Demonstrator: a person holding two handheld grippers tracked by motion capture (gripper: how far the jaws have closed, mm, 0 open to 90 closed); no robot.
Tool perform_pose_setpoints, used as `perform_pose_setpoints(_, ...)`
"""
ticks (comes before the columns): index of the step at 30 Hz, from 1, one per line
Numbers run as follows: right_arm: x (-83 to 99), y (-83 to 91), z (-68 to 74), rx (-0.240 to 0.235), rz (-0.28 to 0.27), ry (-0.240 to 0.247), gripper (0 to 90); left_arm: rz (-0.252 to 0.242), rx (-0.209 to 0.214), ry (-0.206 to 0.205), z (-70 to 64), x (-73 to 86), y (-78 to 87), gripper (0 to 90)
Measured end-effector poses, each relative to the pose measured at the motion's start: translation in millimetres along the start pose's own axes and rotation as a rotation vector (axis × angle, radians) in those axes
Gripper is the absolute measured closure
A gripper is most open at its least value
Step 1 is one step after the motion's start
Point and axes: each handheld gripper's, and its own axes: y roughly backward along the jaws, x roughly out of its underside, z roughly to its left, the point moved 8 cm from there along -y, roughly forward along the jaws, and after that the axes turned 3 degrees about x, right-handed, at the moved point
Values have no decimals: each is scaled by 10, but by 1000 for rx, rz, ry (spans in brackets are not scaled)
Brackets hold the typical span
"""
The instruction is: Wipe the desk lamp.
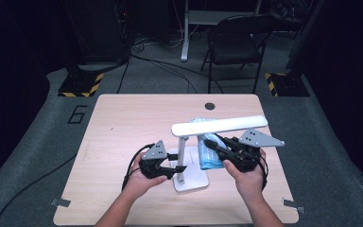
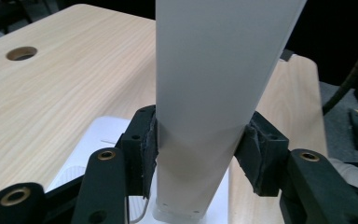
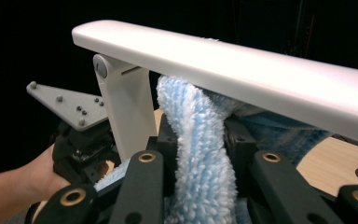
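Table [image 1: 123, 118] of pale wood bears lamp [image 1: 189, 179]; chair [image 1: 234, 47] stands behind

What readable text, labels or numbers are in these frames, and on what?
"6", painted large on the grey floor left of the table.
No readable text on the lamp, the blue cloth, or the left gripper and right gripper.
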Motion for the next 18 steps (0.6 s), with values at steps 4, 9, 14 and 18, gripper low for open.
perform_pose_setpoints(4,-6,-24,26,-5,9,8,726,-51,32,21,7,-127,73,487)
perform_pose_setpoints(9,-16,-38,37,-4,9,3,726,-52,25,-1,-30,-310,138,485)
perform_pose_setpoints(14,-36,-41,46,-5,12,15,725,-66,18,-25,-42,-507,214,486)
perform_pose_setpoints(18,-53,-66,91,-13,11,18,724,-45,6,-41,-56,-526,187,517)
